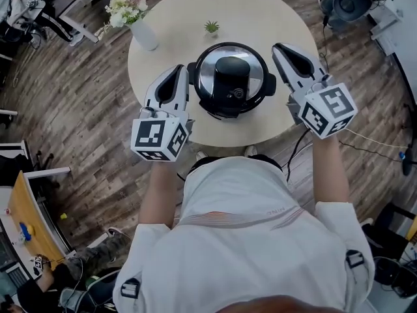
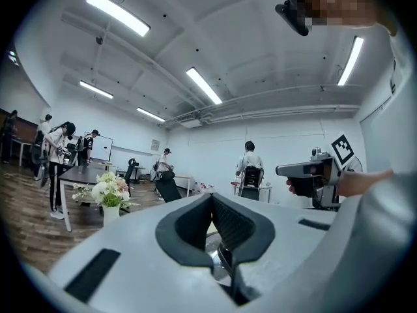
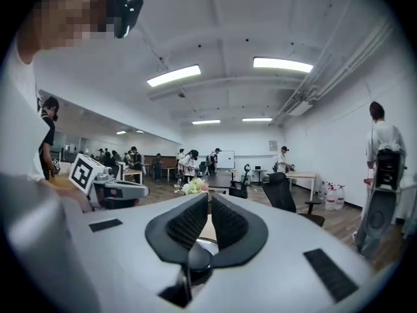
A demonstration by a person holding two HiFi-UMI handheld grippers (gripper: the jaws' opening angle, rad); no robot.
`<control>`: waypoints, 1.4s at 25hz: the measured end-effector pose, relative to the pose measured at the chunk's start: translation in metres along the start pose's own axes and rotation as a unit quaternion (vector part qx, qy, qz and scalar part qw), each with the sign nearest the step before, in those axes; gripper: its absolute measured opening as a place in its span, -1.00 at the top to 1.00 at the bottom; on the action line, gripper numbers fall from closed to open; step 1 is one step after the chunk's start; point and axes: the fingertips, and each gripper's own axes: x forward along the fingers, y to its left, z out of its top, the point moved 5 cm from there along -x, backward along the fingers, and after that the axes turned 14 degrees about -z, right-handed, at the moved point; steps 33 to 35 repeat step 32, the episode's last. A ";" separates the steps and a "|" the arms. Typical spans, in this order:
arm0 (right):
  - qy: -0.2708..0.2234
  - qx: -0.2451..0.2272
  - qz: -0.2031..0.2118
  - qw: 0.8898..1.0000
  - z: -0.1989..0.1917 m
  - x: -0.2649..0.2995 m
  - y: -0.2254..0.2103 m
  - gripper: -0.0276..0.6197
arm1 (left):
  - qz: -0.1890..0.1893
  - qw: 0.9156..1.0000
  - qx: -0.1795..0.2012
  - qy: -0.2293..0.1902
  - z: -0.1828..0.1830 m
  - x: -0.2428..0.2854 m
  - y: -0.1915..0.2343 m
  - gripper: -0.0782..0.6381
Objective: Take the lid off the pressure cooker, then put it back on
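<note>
A silver pressure cooker with black side grips [image 1: 268,84] stands near the middle of the round pale wooden surface [image 1: 260,18]. Its polished steel lid [image 1: 207,72] sits on the pot, with a broad black handle bar [image 1: 230,77] running across the lid's centre.

The left claw [image 1: 180,72] hangs just beside the cooker's left grip, apart from it as far as the head view shows, pointing away from the person. In the left gripper view its ribbed dark pads [image 2: 229,222] are pressed together with nothing clamped between them. The right claw [image 1: 281,48] is held on the cooker's other side, near its right grip and not touching it. Its pads [image 3: 189,222] likewise meet tip to tip, and it grips nothing.

Beyond the cooker, towards the far left edge of the surface, stands a white vase [image 1: 144,35] of pale flowers [image 1: 125,6]. A small green potted plant [image 1: 212,27] sits just behind the cooker. A person in a white shirt [image 1: 234,201] stands at the near edge, below the cooker in the head view.
</note>
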 end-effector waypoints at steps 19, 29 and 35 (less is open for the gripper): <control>-0.042 0.012 -0.040 0.998 -0.003 -0.034 -0.015 0.91 | -0.014 1.000 0.010 0.013 0.003 0.010 -0.011 0.76; -0.036 0.023 -0.028 0.999 -0.011 -0.027 -0.016 0.91 | -0.007 1.000 0.009 0.017 0.000 0.012 -0.007 0.76; -0.034 0.020 -0.026 0.999 -0.011 -0.025 -0.016 0.91 | -0.007 1.000 0.008 0.017 -0.001 0.013 -0.006 0.77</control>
